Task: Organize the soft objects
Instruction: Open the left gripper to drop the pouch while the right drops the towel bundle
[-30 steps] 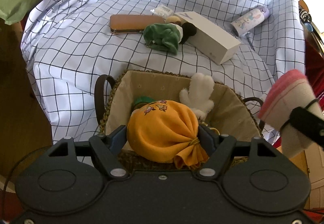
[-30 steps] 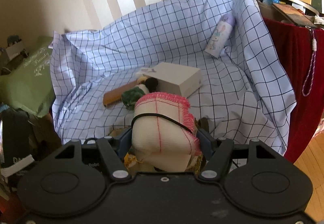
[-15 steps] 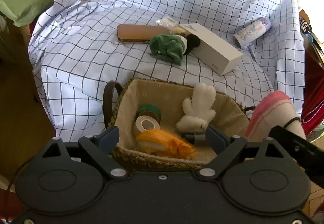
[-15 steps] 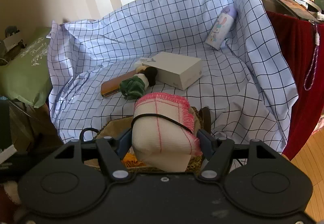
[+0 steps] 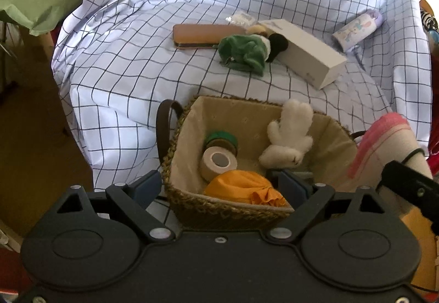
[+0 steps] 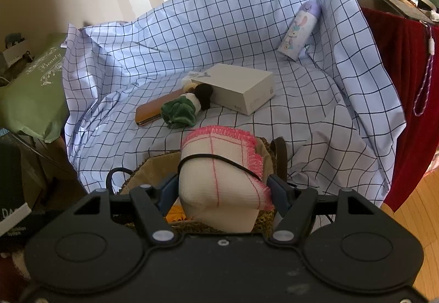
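Over the basket (image 5: 192, 209) our left hand-held gripper (image 5: 219, 185) gapes empty, orange pouch (image 5: 241, 190) inside; right hand-held gripper (image 6: 222, 190) pinches the rolled cloth (image 6: 219, 174), which we'd drop next.

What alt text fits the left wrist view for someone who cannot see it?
The open left gripper hovers over a woven basket holding an orange cloth pouch, tape rolls and a white plush toy. Beyond, a green plush and white box lie on checked cloth.
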{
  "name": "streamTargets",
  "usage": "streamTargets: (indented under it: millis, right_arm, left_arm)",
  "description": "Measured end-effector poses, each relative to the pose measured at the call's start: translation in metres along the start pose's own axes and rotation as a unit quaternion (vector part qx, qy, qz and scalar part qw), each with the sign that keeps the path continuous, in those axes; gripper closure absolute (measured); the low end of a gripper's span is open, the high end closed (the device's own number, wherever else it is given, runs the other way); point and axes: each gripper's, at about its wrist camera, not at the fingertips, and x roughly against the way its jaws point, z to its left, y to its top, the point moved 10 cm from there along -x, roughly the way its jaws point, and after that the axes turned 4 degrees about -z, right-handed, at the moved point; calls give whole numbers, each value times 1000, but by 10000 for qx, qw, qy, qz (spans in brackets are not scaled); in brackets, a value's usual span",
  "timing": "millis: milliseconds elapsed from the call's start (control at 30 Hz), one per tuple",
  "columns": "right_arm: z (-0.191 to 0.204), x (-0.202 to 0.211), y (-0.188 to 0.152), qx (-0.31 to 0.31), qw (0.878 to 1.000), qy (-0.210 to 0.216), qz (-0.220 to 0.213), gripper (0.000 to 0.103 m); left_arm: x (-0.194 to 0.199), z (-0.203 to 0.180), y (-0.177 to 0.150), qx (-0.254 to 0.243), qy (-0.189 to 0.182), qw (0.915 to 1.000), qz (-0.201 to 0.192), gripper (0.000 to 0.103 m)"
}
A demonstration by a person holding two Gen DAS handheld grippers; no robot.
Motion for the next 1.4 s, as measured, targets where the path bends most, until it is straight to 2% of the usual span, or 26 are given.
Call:
streamTargets:
  millis: [267, 833, 1400]
  right_arm:
    - [-1, -4, -3, -39, 10000, -4, 81, 33]
    - [-1, -7, -5, -99, 9998, 64, 151, 27]
    - [-2, -7, -6, -124, 9997, 32, 189, 25]
  left_arm:
    - [-10, 10, -11, 241, -12, 9991, 351, 14]
    - [-8, 9, -9, 142, 37, 9995, 287, 14]
    - [-6, 8, -8, 79, 62, 9997, 224, 14]
